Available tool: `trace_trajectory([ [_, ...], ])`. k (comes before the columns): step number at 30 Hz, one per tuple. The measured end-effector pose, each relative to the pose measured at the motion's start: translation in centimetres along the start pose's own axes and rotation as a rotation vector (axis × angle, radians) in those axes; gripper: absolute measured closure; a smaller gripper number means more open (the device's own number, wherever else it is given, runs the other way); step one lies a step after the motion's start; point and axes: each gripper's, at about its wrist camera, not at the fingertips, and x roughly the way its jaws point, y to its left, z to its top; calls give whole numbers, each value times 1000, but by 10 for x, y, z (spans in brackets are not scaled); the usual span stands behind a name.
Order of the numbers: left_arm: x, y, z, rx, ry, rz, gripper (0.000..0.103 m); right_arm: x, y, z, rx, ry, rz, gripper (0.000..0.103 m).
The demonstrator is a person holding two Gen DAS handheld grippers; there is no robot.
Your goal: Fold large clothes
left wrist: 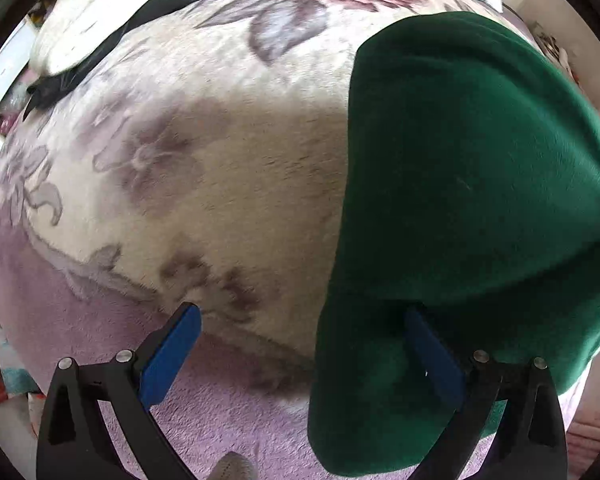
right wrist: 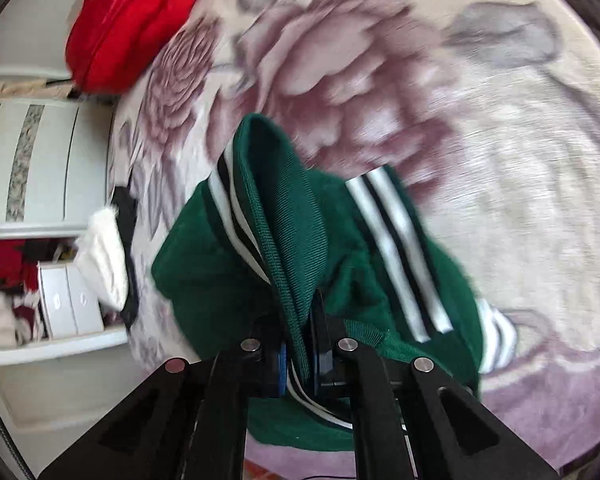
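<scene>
A dark green fleece garment (left wrist: pixel 472 184) lies on the floral blanket (left wrist: pixel 228 184) of a bed, at the right of the left wrist view. My left gripper (left wrist: pixel 302 322) is open and empty; its right blue finger (left wrist: pixel 432 352) lies against the garment's near left edge, its left finger (left wrist: pixel 172 354) over the blanket. In the right wrist view my right gripper (right wrist: pixel 302 344) is shut on the garment's green ribbed band with white and black stripes (right wrist: pixel 272 216) and holds it up off the blanket (right wrist: pixel 500 152). The rest of the green garment (right wrist: pixel 204 268) hangs below.
A red puffy garment (right wrist: pixel 128 28) lies at the bed's far corner. A white and black garment (left wrist: pixel 100 36) lies at the far left, and also shows in the right wrist view (right wrist: pixel 108 256). A white wardrobe with open shelves of clothes (right wrist: pixel 32 184) stands beside the bed.
</scene>
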Motion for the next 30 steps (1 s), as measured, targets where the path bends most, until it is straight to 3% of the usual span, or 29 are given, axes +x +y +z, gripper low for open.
trace_trajectory([
  [4, 10, -11, -3, 64, 7, 30, 0, 82, -58, 19, 85, 120, -168, 94],
  [6, 8, -10, -3, 70, 10, 49, 0, 110, -59, 27, 94, 186, -166, 91],
  [8, 4, -8, 0, 75, 9, 53, 0, 110, -45, 36, 35, 242, -163, 86],
  [11, -6, -5, 12, 70, 0, 33, 0, 89, -31, 43, -35, 282, -92, 75],
  [13, -12, -7, 27, 64, -27, 23, 0, 72, -28, 49, -57, 244, -65, 46],
  [15, -15, -9, 50, 58, -65, 26, 0, 62, -22, 60, -86, 185, -28, 31],
  [19, -6, -14, 96, 53, -120, 34, 0, 91, 2, 75, -143, 241, 95, 30],
  [20, 0, -15, 109, 49, -120, 42, 0, 101, 11, 76, -164, 244, 107, 32],
  [21, 9, -15, 120, 43, -111, 42, 0, 104, 21, 74, -190, 211, 92, 63],
  [22, 19, -13, 128, 36, -92, 34, 0, 100, 33, 73, -231, 151, 31, 100],
  [25, 55, -8, 146, -8, -8, -22, 0, 78, 52, 80, -285, -9, -93, 100],
  [27, 64, -5, 149, -44, 22, -47, 0, 94, 43, 88, -245, 53, -116, 100],
  [28, 62, -3, 149, -60, 25, -61, 0, 104, 38, 91, -232, 118, -114, 100],
  [30, 48, 2, 141, -66, 12, -71, 0, 105, 30, 96, -231, 157, -101, 98],
])
